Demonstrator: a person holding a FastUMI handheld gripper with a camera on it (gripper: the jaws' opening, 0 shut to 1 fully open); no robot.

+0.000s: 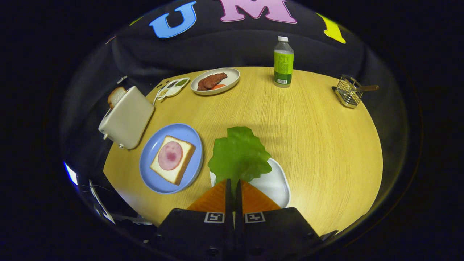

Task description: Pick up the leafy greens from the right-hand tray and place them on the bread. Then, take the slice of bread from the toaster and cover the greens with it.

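Green lettuce leaf [239, 154] was pinched in the gripper [233, 185] above the white tray [277, 185]; best carried left, low, onto the ham-topped bread [173, 158].

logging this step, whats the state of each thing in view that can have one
tool: shut on the lettuce
lettuce: held by its near edge, spreading out ahead of the fingers over the white tray
white tray: nothing lying flat on it
bread on blue plate: topped with a ham slice, no lettuce on it yet
toaster: bread slice sticking out of the top
bottle: upright, cap on
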